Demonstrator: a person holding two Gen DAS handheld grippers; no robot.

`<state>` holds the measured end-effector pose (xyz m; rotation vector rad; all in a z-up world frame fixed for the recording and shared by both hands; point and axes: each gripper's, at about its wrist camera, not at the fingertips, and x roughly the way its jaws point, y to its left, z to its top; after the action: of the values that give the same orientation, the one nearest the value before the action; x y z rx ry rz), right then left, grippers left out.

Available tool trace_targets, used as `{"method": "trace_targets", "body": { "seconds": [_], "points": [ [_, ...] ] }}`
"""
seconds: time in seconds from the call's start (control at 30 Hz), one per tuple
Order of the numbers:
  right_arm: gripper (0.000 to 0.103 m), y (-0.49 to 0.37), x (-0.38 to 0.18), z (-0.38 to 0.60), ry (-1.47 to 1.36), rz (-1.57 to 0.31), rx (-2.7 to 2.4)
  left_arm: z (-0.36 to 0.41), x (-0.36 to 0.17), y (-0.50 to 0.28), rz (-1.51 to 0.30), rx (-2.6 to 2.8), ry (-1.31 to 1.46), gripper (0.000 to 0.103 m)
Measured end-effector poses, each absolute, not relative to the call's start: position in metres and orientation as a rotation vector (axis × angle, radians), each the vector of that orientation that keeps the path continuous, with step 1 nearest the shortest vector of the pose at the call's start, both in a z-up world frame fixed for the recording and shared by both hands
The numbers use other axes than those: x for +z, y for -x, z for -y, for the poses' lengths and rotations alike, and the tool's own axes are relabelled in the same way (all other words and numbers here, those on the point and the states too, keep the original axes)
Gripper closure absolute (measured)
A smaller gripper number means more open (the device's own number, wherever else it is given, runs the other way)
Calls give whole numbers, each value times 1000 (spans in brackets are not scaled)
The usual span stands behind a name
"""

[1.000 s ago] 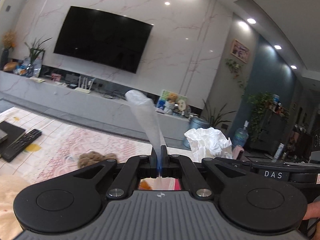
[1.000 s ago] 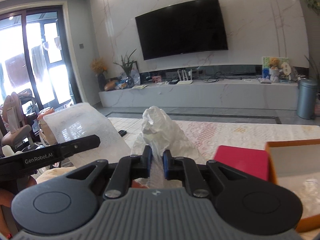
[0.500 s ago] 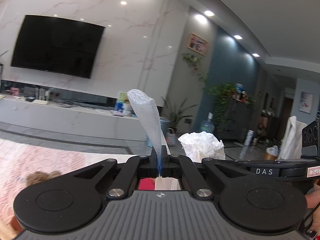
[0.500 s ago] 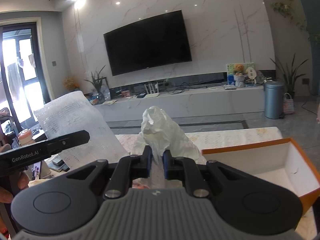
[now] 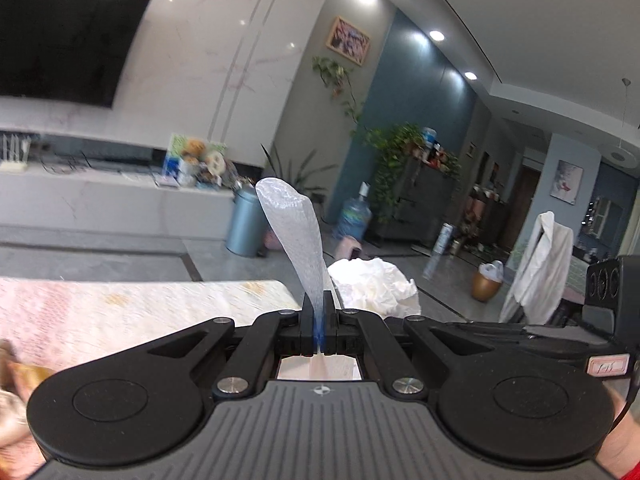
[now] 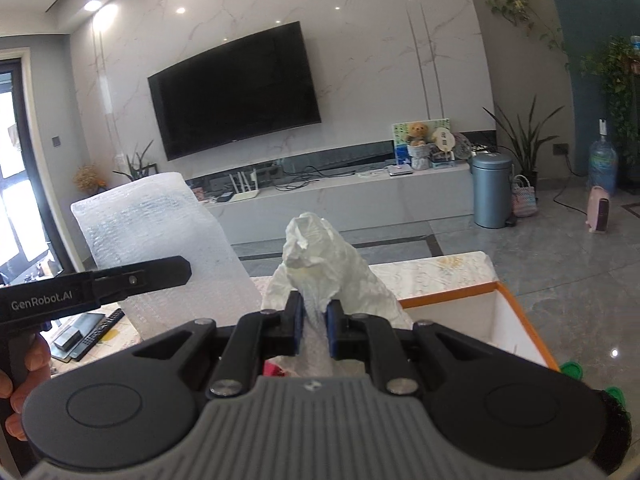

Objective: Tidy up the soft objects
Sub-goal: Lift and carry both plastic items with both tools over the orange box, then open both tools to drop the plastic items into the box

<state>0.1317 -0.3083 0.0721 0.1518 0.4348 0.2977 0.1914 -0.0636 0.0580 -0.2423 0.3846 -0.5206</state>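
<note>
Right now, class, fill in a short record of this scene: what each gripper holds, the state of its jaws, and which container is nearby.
left gripper: shut on the bubble wrap sheet, which stands up from its jaws
right gripper: shut on the crumpled white paper
container: orange-rimmed white box, open, to the right of the right gripper
surface: patterned table below both grippers
box contents: cannot tell
</note>
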Motion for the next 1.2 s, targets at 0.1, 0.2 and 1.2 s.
{"method": "trace_targets", "body": {
  "seconds": [0.1, 0.2, 1.2],
  "points": [
    [92, -148, 68, 323, -163, -464, 275, 73, 55, -212, -423, -544, 269, 102],
    [92, -165, 60, 340, -171, -502, 247, 78, 48, -235, -465, -546, 301, 102],
    [82, -276, -62, 372, 48, -1107, 91, 121, -75, -324, -1132, -559, 344, 93]
  ]
}}
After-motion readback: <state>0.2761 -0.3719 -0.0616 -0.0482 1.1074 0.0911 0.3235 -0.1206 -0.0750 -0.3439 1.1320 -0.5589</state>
